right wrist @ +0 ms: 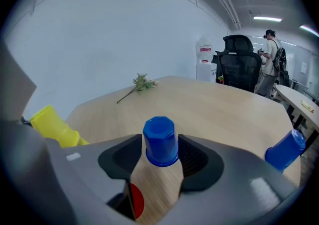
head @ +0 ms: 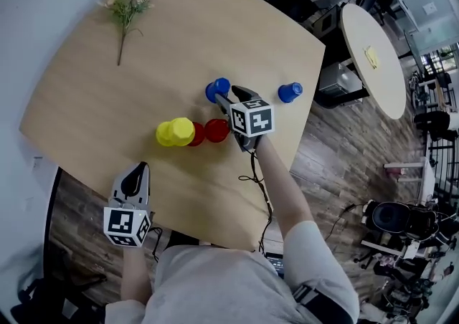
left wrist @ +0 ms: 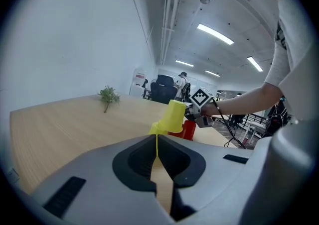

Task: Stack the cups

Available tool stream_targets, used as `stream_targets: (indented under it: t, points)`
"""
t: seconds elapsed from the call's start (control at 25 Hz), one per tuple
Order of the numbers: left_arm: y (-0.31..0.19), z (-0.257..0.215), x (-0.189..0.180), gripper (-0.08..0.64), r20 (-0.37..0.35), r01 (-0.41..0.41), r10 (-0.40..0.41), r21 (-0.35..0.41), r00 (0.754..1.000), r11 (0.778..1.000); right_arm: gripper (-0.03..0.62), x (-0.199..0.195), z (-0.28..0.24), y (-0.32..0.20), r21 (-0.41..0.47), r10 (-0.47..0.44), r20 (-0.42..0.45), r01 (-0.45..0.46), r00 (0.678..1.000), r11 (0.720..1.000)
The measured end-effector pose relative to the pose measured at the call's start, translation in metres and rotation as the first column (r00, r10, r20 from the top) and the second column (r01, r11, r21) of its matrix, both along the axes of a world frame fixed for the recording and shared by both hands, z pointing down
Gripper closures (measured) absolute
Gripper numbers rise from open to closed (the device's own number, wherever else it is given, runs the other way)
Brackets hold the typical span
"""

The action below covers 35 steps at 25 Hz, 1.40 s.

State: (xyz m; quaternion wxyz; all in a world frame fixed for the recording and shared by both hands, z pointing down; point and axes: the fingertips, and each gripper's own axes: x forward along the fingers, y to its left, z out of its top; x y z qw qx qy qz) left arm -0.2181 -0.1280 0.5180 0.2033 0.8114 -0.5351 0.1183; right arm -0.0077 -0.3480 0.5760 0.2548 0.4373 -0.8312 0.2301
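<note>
An upside-down blue cup [head: 217, 89] [right wrist: 160, 141] stands on the wooden table [head: 107, 100]. My right gripper [head: 228, 94] [right wrist: 158, 139] is open, with this cup between its fingertips. A second blue cup [head: 290, 92] [right wrist: 285, 150] stands near the table's right edge. Two yellow cups [head: 176, 132] [left wrist: 173, 116] lie together left of the right gripper, and two red cups [head: 215, 130] [left wrist: 188, 129] sit beside them. My left gripper [head: 135, 174] [left wrist: 158, 142] is shut and empty at the table's near edge, pointing at the yellow cups.
A dried flower sprig [head: 128, 6] [right wrist: 140, 83] lies at the table's far left. A cable [head: 257, 178] trails from the right gripper over the near edge. A round white table [head: 373, 57] stands to the right, and an office chair [right wrist: 240, 68] and a person [right wrist: 272, 55] are beyond the table.
</note>
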Motion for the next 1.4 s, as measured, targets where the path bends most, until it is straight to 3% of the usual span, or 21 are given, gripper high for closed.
stream_targets:
  t: [0.12, 0.4, 0.68, 0.96, 1.4]
  points:
    - [-0.002, 0.002, -0.005, 0.543, 0.003, 0.005, -0.005, -0.004, 1.000, 1.000, 0.396, 0.003, 0.000, -0.002, 0.016, 0.015, -0.008, -0.015, 1.000, 1.000]
    - [-0.015, -0.004, 0.010, 0.543, -0.004, -0.030, 0.030, 0.019, 1.000, 0.999, 0.407, 0.010, -0.042, 0.004, 0.106, 0.002, 0.035, -0.006, 0.999, 0.994]
    - [-0.022, -0.014, 0.033, 0.543, -0.010, -0.090, 0.091, 0.042, 0.996, 0.995, 0.410, 0.008, -0.098, 0.045, 0.181, -0.053, 0.105, 0.033, 0.993, 0.983]
    - [-0.022, -0.017, 0.041, 0.543, -0.010, -0.115, 0.116, 0.051, 0.993, 0.992, 0.410, -0.005, -0.109, 0.095, 0.170, -0.096, 0.173, 0.066, 0.980, 0.983]
    - [-0.011, -0.015, 0.036, 0.543, -0.012, -0.096, 0.097, 0.041, 0.995, 0.995, 0.410, -0.032, -0.087, 0.126, 0.150, -0.171, 0.108, 0.154, 0.979, 0.977]
